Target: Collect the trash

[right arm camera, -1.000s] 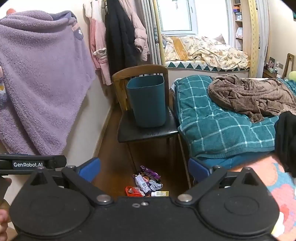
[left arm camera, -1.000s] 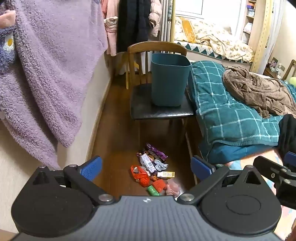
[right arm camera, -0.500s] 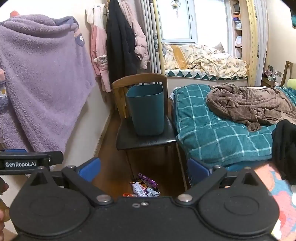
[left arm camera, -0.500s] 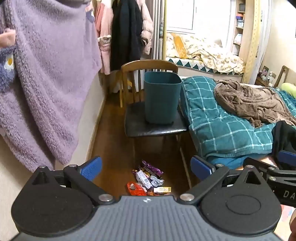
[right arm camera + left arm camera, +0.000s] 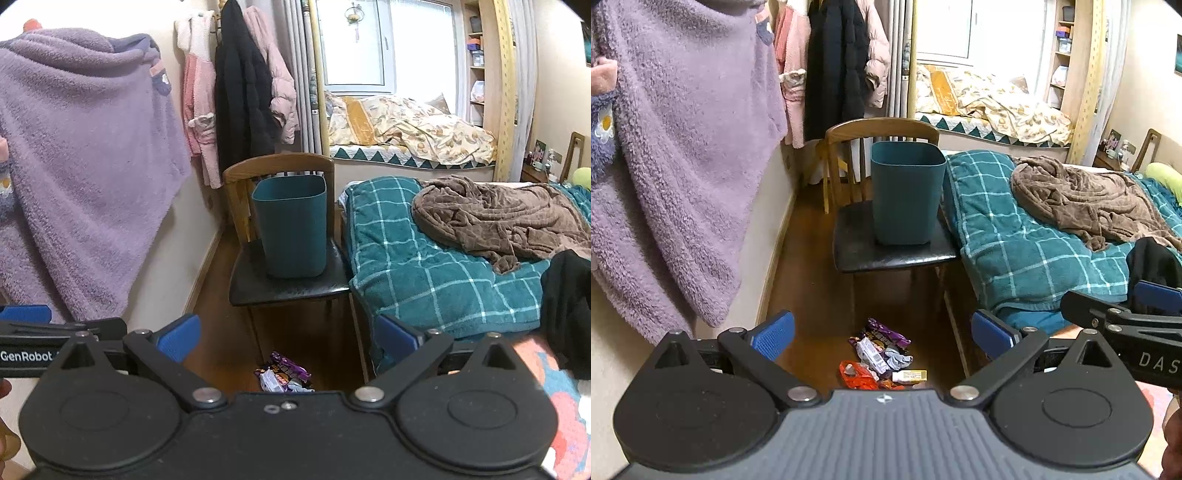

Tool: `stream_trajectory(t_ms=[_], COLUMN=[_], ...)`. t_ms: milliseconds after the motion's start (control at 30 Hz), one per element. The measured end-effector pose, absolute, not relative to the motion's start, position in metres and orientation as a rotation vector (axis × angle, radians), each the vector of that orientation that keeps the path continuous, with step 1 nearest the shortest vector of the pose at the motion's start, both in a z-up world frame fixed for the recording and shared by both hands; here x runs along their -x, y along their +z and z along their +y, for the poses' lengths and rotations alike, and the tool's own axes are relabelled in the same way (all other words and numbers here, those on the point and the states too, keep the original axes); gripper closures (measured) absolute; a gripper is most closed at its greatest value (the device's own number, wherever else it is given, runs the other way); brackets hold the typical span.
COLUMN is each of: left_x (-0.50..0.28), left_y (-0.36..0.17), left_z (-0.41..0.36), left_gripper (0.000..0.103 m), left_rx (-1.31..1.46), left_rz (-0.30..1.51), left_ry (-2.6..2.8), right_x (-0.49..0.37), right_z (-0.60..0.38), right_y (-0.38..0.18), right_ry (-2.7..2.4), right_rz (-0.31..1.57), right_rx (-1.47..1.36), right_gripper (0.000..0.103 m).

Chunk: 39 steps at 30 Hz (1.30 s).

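Both the left gripper (image 5: 882,332) and the right gripper (image 5: 288,336), jaws spread and empty, have risen away from the heap of crinkled snack wrappers (image 5: 882,356) on the wooden floor (image 5: 809,280). The pile now sits low in view below the black chair seat's front edge, where the teal plastic bin (image 5: 905,192) stands, so nothing is collected yet.

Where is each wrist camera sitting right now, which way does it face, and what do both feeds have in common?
Left wrist: behind the open left gripper, facing the teal bin on the chair, wrappers on the floor below; right gripper intrudes at right.
Right wrist: behind the open right gripper, same heading; left gripper intrudes at left.
Shared: bin, chair, wrappers, teal bed, purple robe.
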<state>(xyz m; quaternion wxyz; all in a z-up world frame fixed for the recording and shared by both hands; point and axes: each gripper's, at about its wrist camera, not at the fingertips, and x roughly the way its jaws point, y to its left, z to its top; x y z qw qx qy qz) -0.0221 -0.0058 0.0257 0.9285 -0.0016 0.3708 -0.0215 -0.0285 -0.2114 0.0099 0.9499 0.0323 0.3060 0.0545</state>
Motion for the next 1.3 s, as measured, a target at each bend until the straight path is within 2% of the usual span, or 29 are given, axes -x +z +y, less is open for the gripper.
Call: stream_trajectory(t_ms=[1300], left_x=[0.019], left_y=[0.018], left_z=[0.013], left_gripper=[0.000], left_rx=[0.085], left_rz=[0.789], left_ry=[-0.059], right_x=[0.030], right_z=[-0.210], right_y=[0.004], right_ry=[0.115], right_rz=[0.626], right_rx=[-0.111], right_gripper=[0.003])
